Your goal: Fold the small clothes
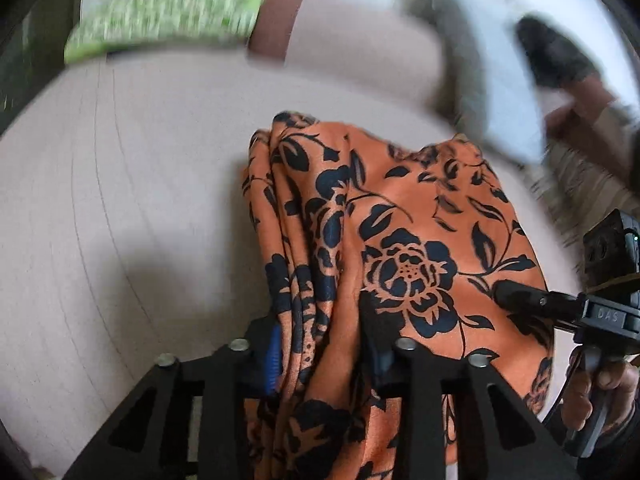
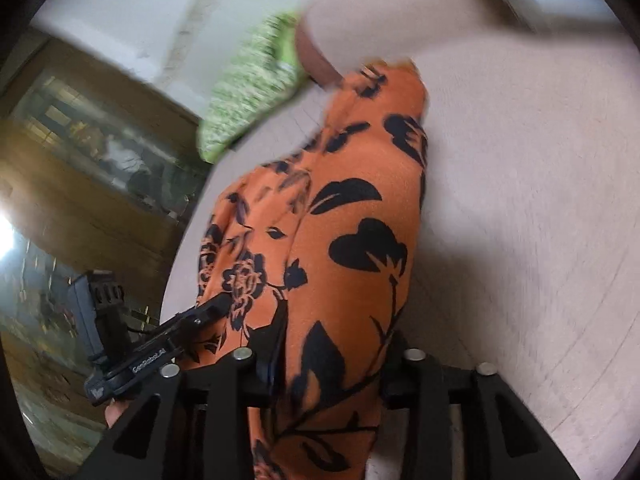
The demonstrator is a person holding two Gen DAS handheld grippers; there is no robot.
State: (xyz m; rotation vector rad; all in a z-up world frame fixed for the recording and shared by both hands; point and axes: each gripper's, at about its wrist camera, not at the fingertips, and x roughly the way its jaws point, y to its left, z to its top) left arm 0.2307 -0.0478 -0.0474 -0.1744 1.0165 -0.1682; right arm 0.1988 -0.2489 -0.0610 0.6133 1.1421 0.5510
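Note:
An orange cloth with a black flower print (image 1: 400,216) hangs bunched between both grippers above a pale pink bed sheet (image 1: 120,200). My left gripper (image 1: 320,344) is shut on one edge of the cloth, which drapes over its fingers. My right gripper (image 2: 332,344) is shut on another edge of the same cloth (image 2: 352,208). The right gripper also shows in the left wrist view (image 1: 516,292), pinching the cloth at the right. The left gripper shows in the right wrist view (image 2: 216,304), pinching the cloth at the left.
A green patterned pillow (image 1: 168,8) lies at the far end of the bed, also in the right wrist view (image 2: 252,84). A dark grey garment (image 1: 452,52) lies on the sheet farther back. A wooden cabinet (image 2: 80,160) stands beside the bed.

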